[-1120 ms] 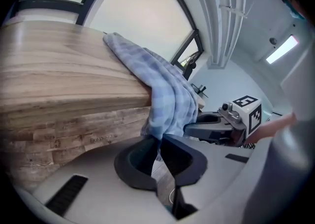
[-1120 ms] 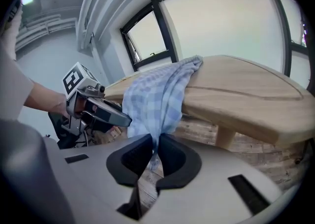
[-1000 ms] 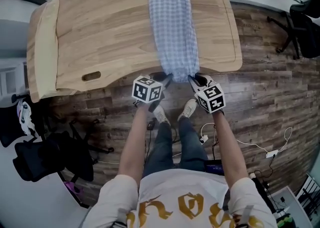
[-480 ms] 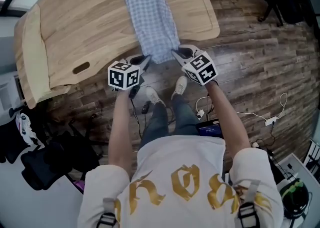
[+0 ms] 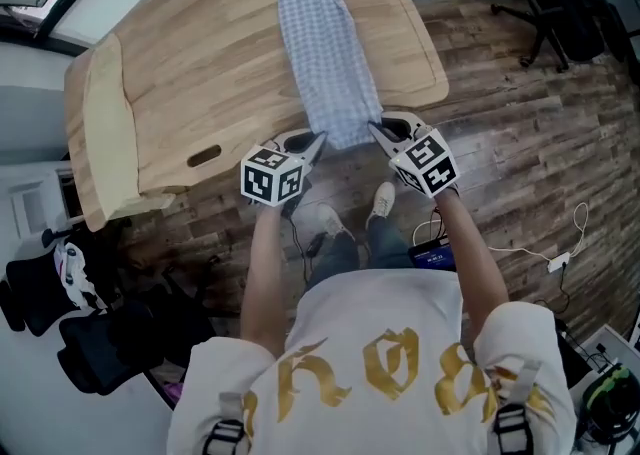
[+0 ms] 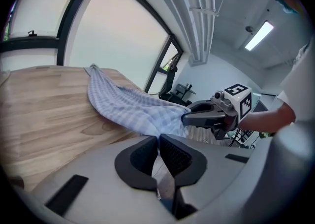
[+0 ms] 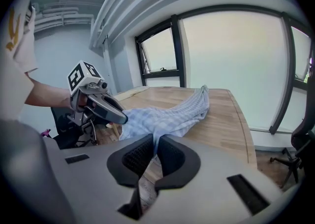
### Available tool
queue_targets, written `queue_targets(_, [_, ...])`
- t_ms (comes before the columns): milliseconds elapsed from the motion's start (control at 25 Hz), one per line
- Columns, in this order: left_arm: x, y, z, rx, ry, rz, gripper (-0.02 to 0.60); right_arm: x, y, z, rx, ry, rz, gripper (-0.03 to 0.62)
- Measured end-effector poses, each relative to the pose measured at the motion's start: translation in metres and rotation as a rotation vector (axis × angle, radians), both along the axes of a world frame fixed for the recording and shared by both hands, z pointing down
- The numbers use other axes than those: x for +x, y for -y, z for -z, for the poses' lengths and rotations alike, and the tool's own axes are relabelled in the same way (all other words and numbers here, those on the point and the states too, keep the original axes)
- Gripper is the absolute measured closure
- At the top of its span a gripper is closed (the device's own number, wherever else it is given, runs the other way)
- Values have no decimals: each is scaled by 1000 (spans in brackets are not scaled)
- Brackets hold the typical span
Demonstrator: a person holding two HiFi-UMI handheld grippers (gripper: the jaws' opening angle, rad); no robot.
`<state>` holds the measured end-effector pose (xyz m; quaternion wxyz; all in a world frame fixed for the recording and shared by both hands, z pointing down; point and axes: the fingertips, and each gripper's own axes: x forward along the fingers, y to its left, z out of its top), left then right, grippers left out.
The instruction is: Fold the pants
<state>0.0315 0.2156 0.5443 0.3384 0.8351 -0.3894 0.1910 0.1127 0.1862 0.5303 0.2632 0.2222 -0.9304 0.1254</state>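
Checked pants (image 5: 325, 43) overhang table (image 5: 200, 73) edge; left gripper (image 5: 318, 140), right gripper (image 5: 375, 128) clamp hem.

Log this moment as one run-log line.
left gripper: shut on pants | right gripper: shut on pants | pants: near end held past table edge

pants (image 5: 322, 53): thin checked cloth, matt, soft. table (image 5: 200, 73): pale wood, smooth, satin finish. floor (image 5: 520, 133): dark planks, rough weathered grain.

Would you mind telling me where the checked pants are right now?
In the head view, the pants run along the wooden table, their near end held past its front edge by the left gripper and right gripper.
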Motion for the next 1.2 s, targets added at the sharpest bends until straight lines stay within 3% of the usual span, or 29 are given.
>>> queue_targets(280, [6, -32, 49, 38, -30, -38, 534, 5, -36, 42, 24, 42, -37, 554])
queue_targets(560, [5, -39, 102, 111, -127, -27, 534, 0, -57, 95, 64, 154, -79, 554])
queue_targets(1040, [-29, -30, 172, 286, -103, -49, 534, -28, -40, 170, 211, 231, -194, 554])
queue_targets(1200, [-46, -2, 177, 288, -90, -9, 534, -36, -19, 172, 198, 224, -205, 554])
